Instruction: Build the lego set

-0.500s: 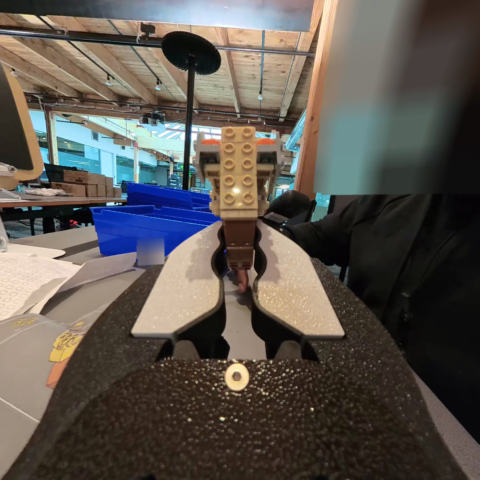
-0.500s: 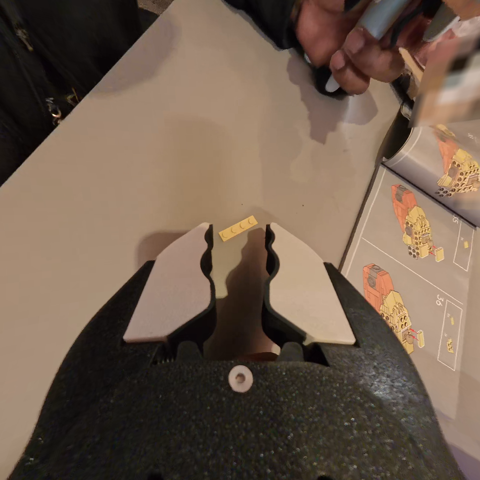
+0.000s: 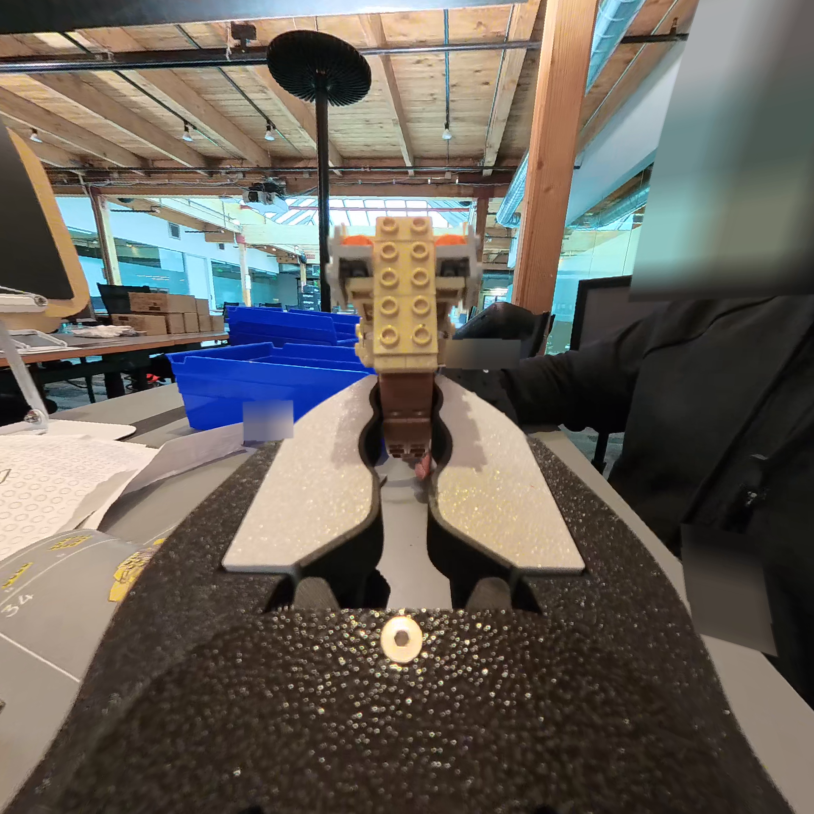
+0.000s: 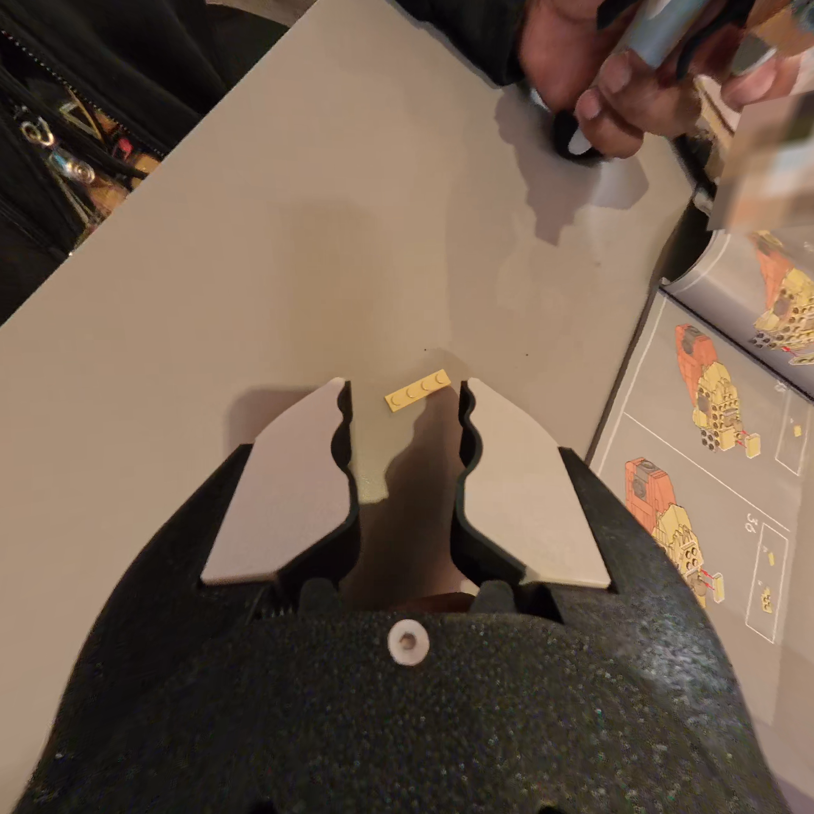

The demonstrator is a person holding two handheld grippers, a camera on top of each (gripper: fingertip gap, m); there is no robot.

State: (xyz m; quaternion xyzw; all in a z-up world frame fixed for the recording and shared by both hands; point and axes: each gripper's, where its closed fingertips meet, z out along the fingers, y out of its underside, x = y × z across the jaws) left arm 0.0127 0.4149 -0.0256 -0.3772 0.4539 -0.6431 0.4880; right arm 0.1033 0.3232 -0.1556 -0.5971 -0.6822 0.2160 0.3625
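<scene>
In the left wrist view, an open instruction booklet [image 3: 66, 586] lies at the tabletop's left edge, with perforated white sheets [image 3: 53, 480] behind it and blue plastic bins [image 3: 264, 374] farther back. At centre, the left gripper [image 3: 405, 396] is clamped on the brown base of a partly built lego model [image 3: 405, 308], which stands upright above the fingertips: a tan studded plate faces the camera, with grey side parts and orange pieces near its top. To the right is a person's dark sleeve [image 3: 594, 387].

Only the right wrist view shows the loose part. There the beige tabletop [image 4: 264, 264] runs from its left edge, where a dark jacket shows beyond it, toward the centre. The right gripper [image 4: 405, 390] hangs above the surface with its jaws apart and nothing between them. A small yellow four-stud plate [image 4: 417, 395] lies flat and slanted on the tabletop, seen in the gap just ahead of the fingertips. At upper right a hand [image 4: 616, 88] grips a grey handle. Along the right edge lies the booklet [image 4: 704, 484], its pages showing orange and yellow build steps.
</scene>
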